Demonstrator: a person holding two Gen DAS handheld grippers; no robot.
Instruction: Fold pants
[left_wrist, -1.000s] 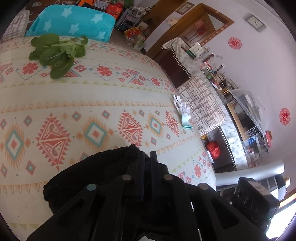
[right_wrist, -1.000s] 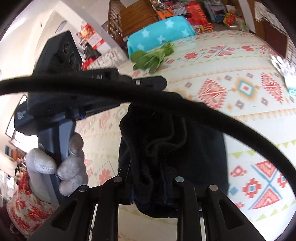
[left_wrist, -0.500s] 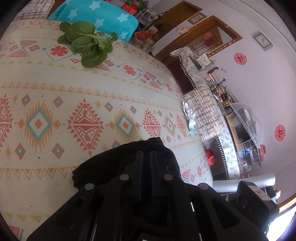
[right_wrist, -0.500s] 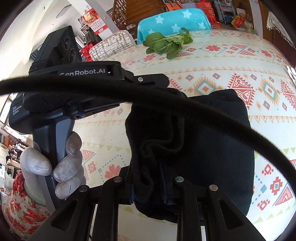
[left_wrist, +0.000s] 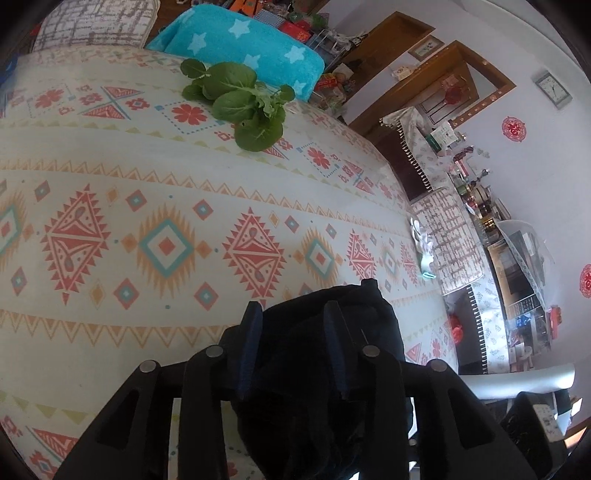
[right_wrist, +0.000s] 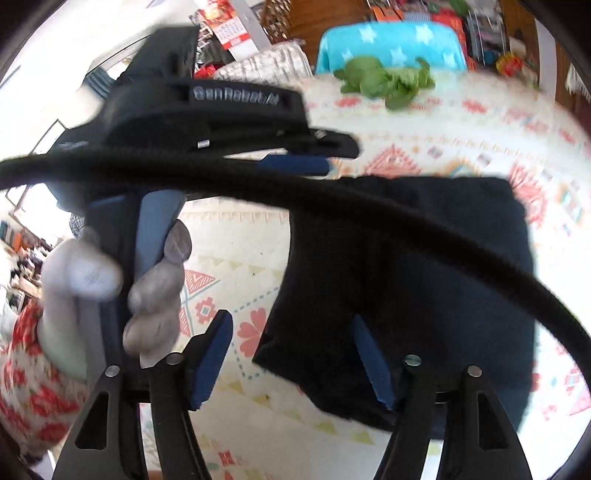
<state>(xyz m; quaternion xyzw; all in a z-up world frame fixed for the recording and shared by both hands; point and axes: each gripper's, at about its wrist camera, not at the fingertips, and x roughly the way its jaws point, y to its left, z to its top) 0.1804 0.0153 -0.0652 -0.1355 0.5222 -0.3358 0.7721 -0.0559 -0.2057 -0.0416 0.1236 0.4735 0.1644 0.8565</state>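
The black pants (right_wrist: 424, 280) lie folded into a compact rectangle on the patterned tablecloth (left_wrist: 110, 177). In the left wrist view the pants (left_wrist: 325, 369) sit under and between my left gripper's (left_wrist: 293, 314) parted fingers, which are open. My right gripper (right_wrist: 291, 325) is open wide; its left finger is over bare cloth, its right finger over the pants' near left edge. The left gripper's body (right_wrist: 207, 118), held by a gloved hand (right_wrist: 110, 280), shows in the right wrist view above the pants' left side. A black cable (right_wrist: 369, 218) crosses that view.
A bunch of green leaves (left_wrist: 240, 99) lies at the table's far side, by a teal star towel (left_wrist: 240, 48). A white glove (left_wrist: 423, 247) lies at the right table edge. Chairs and cluttered furniture stand beyond the table.
Both grippers opened and let go of the pants, which now lie flat and folded on the table. The right gripper drew back a little.
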